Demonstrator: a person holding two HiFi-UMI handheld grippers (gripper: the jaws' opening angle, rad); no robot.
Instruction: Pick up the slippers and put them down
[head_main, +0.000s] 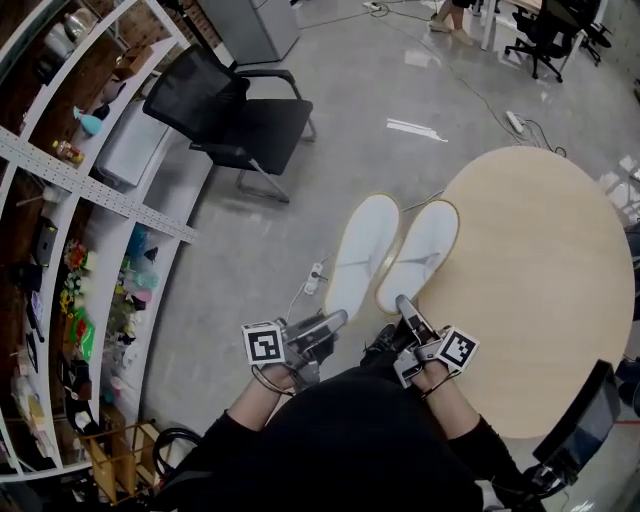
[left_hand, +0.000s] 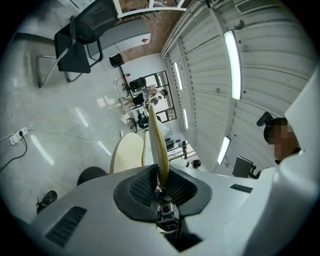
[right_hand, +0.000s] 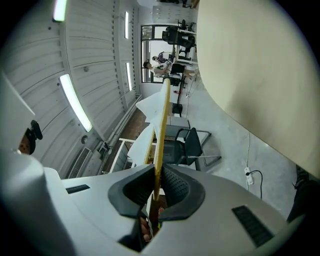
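Note:
Two flat white slippers with tan edges hang side by side in the air in the head view. My left gripper (head_main: 338, 318) is shut on the heel of the left slipper (head_main: 362, 252), which hovers over the grey floor. My right gripper (head_main: 402, 301) is shut on the heel of the right slipper (head_main: 420, 250), whose toe reaches over the round table's (head_main: 540, 300) left edge. In the left gripper view the left slipper (left_hand: 156, 142) shows edge-on between the dark pads. The right slipper (right_hand: 162, 120) shows the same way in the right gripper view.
A black office chair (head_main: 235, 115) stands on the floor beyond the slippers. White shelving (head_main: 70, 190) full of small items lines the left side. A power strip with a cable (head_main: 314, 278) lies on the floor below the left slipper. A monitor's corner (head_main: 590, 420) sits at the table's near right.

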